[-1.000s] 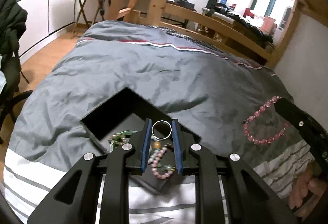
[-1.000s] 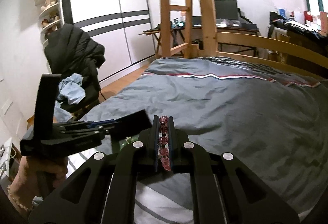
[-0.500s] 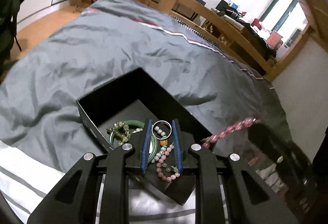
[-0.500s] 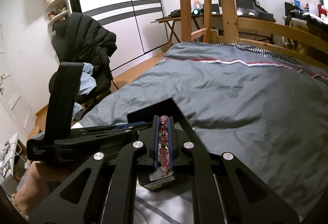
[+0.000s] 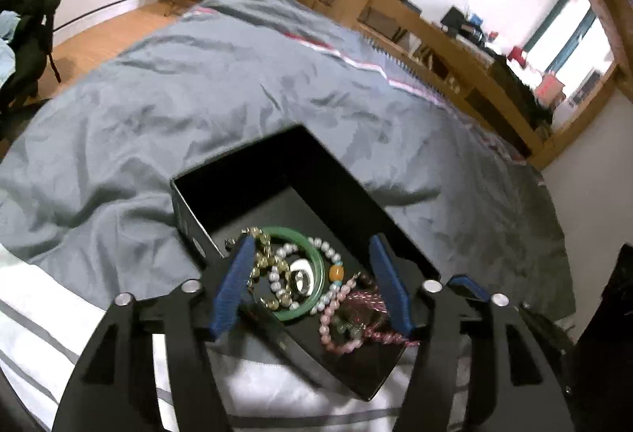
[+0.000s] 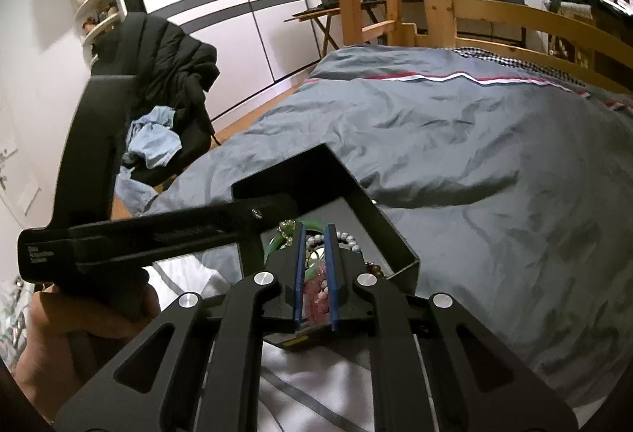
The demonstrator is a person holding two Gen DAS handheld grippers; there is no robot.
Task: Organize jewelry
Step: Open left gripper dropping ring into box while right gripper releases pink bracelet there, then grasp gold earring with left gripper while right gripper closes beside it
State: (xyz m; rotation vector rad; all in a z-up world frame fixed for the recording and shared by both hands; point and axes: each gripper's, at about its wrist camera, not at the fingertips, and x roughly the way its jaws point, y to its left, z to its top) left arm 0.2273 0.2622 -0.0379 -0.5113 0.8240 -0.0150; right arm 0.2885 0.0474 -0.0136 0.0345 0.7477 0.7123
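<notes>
jewelry gathered in the black box

left gripper has just been opened wide, nothing held; right gripper just parted slightly around the pink bracelet at six o'clock, release unfinished.

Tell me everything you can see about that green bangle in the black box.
The green bangle is a smooth, glossy closed ring, jade-like in look. It lies flat on the floor of the open black box on the grey bedcover. A yellowish bead strand drapes over its left side, a white pearl strand crosses its middle, and a silver ring lies inside it. Pink beads rest beside it. No tool touches it.
</notes>
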